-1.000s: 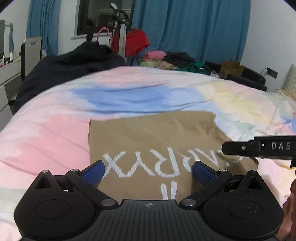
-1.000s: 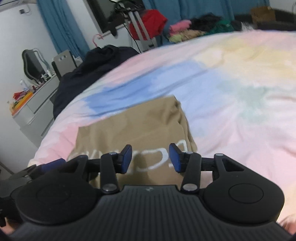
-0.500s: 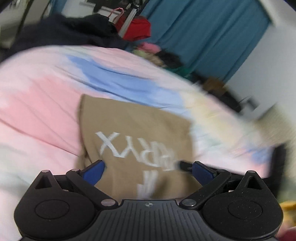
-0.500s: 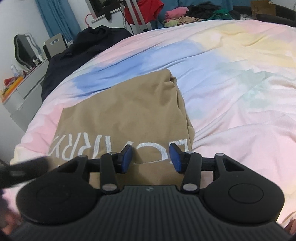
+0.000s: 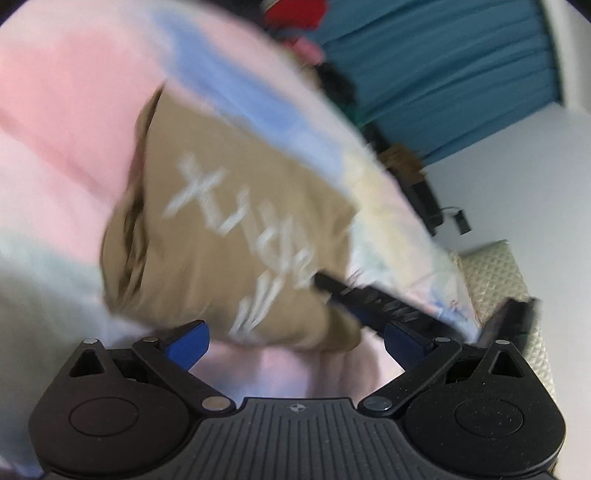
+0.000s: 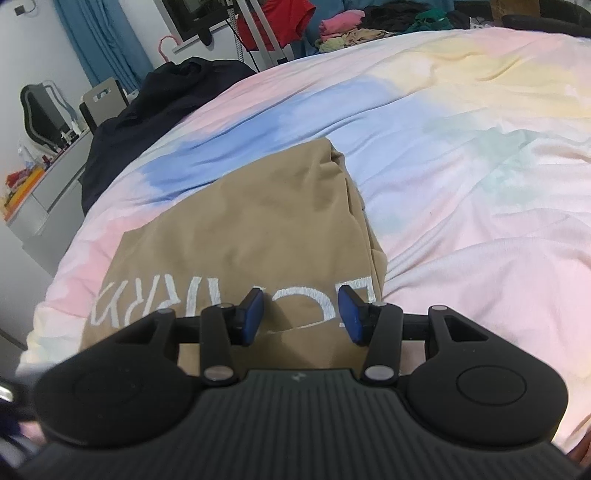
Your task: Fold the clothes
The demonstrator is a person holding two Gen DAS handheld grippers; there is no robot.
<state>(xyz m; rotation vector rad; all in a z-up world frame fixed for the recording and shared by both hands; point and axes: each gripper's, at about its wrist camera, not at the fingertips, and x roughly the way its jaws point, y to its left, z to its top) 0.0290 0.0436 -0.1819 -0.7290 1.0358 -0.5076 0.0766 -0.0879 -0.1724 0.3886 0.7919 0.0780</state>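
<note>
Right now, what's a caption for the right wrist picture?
Open right gripper hovering over folded tan shirt on pastel bedspread.

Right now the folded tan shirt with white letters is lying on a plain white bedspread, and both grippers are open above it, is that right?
Not quite: the bedspread is not plain white but pastel patches of pink, blue and yellow, as the right wrist view shows. The rest holds: the folded tan shirt with white letters lies on it, and the left gripper and right gripper are open above it.

A bed with a pastel tie-dye cover (image 6: 461,122) fills the room. Beyond its far edge hang teal curtains (image 6: 96,48) against a pale grey wall (image 5: 517,177), with a dark window (image 6: 195,14) between them. Left of the bed stand a grey dresser (image 6: 44,199) and an oval mirror (image 6: 38,110).
</note>
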